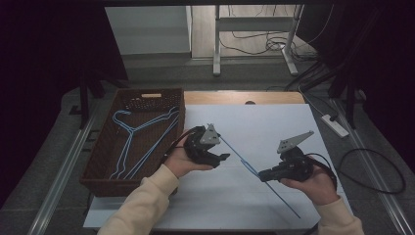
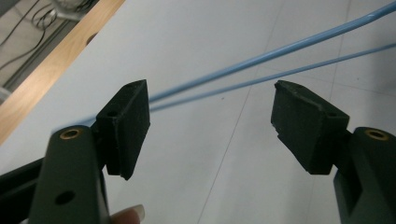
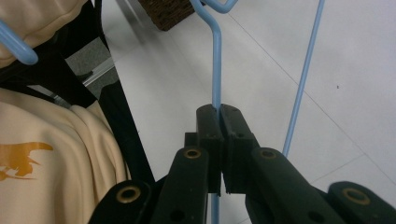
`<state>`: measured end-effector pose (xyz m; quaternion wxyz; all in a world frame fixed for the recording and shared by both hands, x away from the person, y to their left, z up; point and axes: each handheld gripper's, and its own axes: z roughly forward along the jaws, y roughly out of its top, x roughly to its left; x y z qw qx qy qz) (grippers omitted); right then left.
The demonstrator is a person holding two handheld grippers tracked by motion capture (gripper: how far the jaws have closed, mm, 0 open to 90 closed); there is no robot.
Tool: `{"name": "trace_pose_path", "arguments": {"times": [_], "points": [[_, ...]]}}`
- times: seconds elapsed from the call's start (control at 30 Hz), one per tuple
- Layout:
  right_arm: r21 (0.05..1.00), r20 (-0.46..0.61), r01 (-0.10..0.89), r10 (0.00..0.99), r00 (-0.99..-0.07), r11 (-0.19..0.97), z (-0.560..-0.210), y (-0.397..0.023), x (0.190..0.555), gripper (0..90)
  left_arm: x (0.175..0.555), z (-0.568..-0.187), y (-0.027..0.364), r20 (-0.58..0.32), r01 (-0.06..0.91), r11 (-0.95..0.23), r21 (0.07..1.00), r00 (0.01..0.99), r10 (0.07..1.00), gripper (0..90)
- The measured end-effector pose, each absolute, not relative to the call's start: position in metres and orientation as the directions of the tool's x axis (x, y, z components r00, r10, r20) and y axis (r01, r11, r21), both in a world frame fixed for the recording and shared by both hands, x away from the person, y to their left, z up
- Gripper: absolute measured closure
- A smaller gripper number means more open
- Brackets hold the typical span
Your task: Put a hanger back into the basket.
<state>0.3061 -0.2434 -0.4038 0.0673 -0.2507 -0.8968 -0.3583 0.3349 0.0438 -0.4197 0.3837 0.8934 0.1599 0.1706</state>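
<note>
One blue wire hanger [image 1: 254,171] is held up over the white table [image 1: 274,127]; approx 3 more hangers [image 1: 142,137] lie in the brown wicker basket [image 1: 100,166] at left. Its long axis runs diagonally, far-left to near-right. R gripper [image 1: 262,175] is clamped tight on the hanger wire. L gripper [image 1: 221,158] has jaws wide, w/ nothing between them, just beside the hanger's far end. Cream sleeves [image 1: 147,196] at bottom.
</note>
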Motion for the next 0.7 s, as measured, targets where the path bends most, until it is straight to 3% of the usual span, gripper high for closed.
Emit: {"name": "trace_pose_path", "arguments": {"times": [0.33, 0.43, 0.47, 0.5, 0.7], "points": [[0.609, 0.302, 0.466, 0.355, -0.885, 0.642, -0.403, -0.242, 0.303, 88.2, 0.338, -0.421, 0.029, 0.257, 0.031, -0.728, 0.685, 0.924, 0.282, 40.2], [0.615, 0.300, 0.445, 0.328, -0.896, 0.651, -0.403, -0.242, 0.302, 88.2, 0.338, -0.422, 0.027, 0.268, 0.011, -0.750, 0.662, 0.930, 0.251, 54.6], [0.615, 0.300, 0.445, 0.328, -0.896, 0.651, -0.403, -0.242, 0.302, 88.2, 0.337, -0.422, 0.027, 0.275, 0.008, -0.758, 0.652, 0.929, 0.246, 54.6], [0.615, 0.300, 0.446, 0.330, -0.895, 0.650, -0.403, -0.243, 0.303, 88.2, 0.337, -0.422, 0.026, 0.277, 0.000, -0.772, 0.636, 0.933, 0.229, 61.7], [0.620, 0.277, 0.457, 0.367, -0.888, 0.638, -0.401, -0.251, 0.306, 88.1, 0.332, -0.423, 0.026, 0.284, -0.018, -0.808, 0.589, 0.941, 0.186, 75.3]]}}
